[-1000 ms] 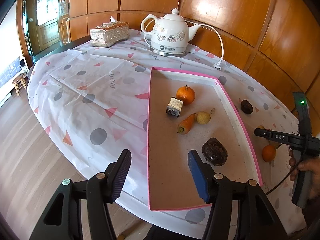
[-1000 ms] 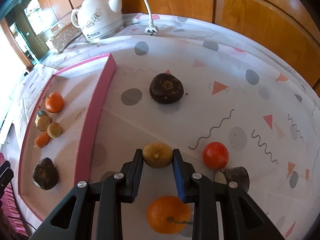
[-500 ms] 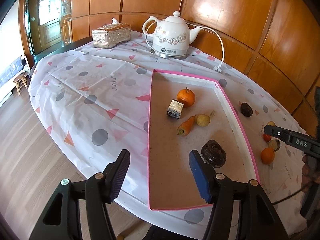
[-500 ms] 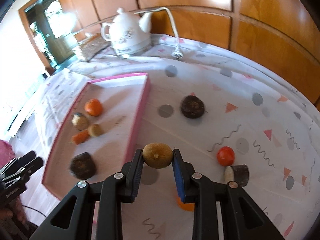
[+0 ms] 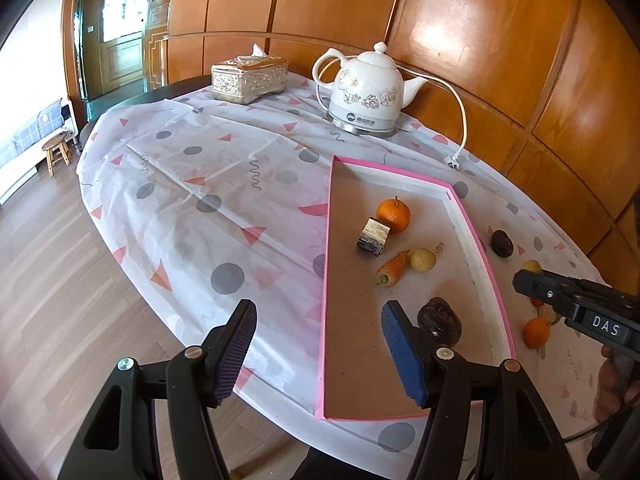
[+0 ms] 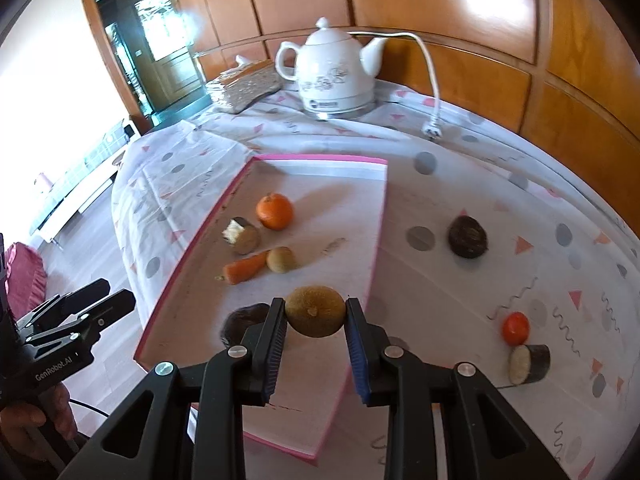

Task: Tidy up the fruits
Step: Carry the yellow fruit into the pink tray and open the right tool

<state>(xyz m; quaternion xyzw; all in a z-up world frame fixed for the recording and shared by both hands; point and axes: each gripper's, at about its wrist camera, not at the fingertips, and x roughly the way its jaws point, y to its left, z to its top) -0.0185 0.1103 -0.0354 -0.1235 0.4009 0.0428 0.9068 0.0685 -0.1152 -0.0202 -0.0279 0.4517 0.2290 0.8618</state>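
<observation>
Brown and fuzzy, the kiwi (image 6: 315,311) sits clamped between the blue pads of the right gripper (image 6: 316,334), lifted above the near part of the pink-rimmed tray (image 6: 382,216). Beyond it in the tray lie a carrot (image 6: 245,267) and an orange (image 6: 274,211). The left gripper (image 5: 320,352) hangs empty over the tray's near left edge, its jaws just now widening.

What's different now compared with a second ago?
The right gripper, shut on the kiwi, has lifted it off the tablecloth and carried it over the pink tray. The left gripper, holding nothing, has just been opening wider. The fruits in the tray and the kettle stayed put.
</observation>
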